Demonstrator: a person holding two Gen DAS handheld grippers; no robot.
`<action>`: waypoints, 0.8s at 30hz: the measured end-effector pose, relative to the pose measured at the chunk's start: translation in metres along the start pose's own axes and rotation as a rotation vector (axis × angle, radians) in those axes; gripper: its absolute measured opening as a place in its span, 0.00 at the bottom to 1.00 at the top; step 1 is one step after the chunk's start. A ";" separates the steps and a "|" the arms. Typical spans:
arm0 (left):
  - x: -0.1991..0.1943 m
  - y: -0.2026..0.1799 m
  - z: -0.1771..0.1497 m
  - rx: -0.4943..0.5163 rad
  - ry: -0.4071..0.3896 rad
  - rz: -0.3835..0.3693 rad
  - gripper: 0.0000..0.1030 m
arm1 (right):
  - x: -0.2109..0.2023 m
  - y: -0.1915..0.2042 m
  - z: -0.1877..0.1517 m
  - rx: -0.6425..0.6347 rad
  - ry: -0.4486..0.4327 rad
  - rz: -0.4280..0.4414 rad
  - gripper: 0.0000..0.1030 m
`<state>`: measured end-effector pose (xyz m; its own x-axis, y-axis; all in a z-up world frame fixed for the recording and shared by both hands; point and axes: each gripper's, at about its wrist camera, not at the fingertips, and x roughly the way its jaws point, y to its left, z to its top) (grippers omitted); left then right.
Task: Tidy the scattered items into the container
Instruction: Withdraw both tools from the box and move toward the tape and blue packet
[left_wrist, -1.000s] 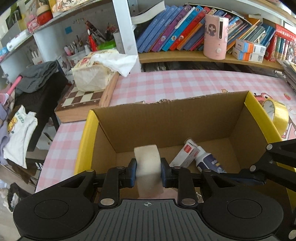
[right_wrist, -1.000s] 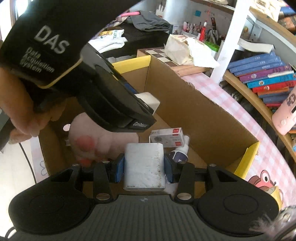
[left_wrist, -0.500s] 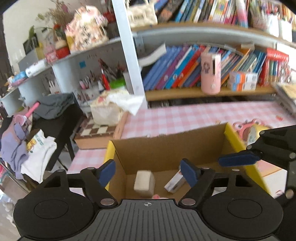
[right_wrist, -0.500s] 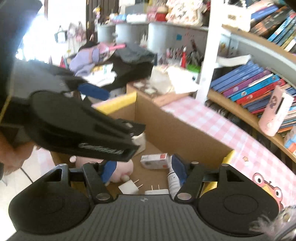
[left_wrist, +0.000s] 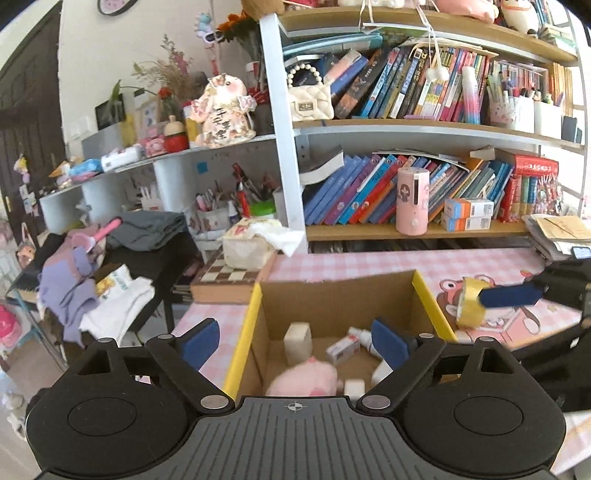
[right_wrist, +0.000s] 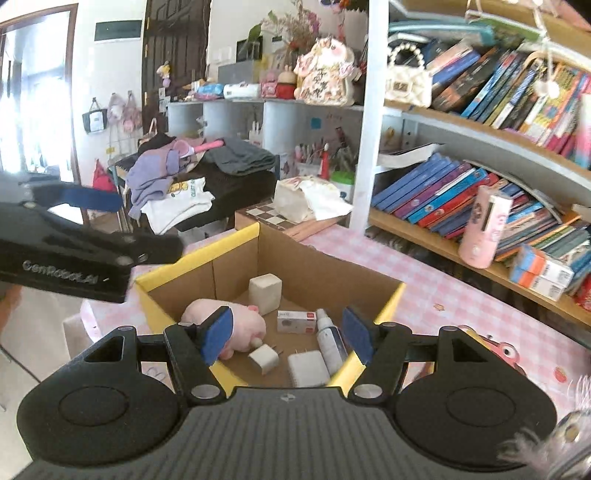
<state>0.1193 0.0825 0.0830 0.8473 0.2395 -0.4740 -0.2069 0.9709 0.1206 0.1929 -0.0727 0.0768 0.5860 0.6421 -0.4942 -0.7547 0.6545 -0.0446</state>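
I see a cluttered room with a tall bookshelf along the far wall, its boards packed with leaning books. A white upright post divides it from curved grey shelving holding trinkets and pens. Below runs a table with a pink checked cloth. To the left, a dark desk is heaped with clothes. A dark wooden door stands beyond, and bright daylight floods a doorway at the far left.

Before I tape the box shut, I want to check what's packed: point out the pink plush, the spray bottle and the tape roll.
pink plush (right_wrist: 236, 325), right wrist view, its body
spray bottle (right_wrist: 330, 341), right wrist view, its label
tape roll (left_wrist: 468, 308), left wrist view, its outer band
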 end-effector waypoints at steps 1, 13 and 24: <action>-0.008 0.000 -0.004 -0.005 0.000 0.002 0.89 | -0.009 0.003 -0.003 0.002 -0.006 -0.009 0.63; -0.072 -0.014 -0.052 -0.082 -0.006 -0.008 0.92 | -0.069 0.036 -0.048 0.065 -0.006 -0.079 0.68; -0.079 -0.039 -0.106 0.006 0.150 -0.036 0.93 | -0.080 0.066 -0.112 0.095 0.172 -0.123 0.71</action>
<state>0.0090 0.0264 0.0236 0.7716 0.2025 -0.6030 -0.1741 0.9790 0.1060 0.0630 -0.1255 0.0167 0.6069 0.4825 -0.6315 -0.6447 0.7635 -0.0362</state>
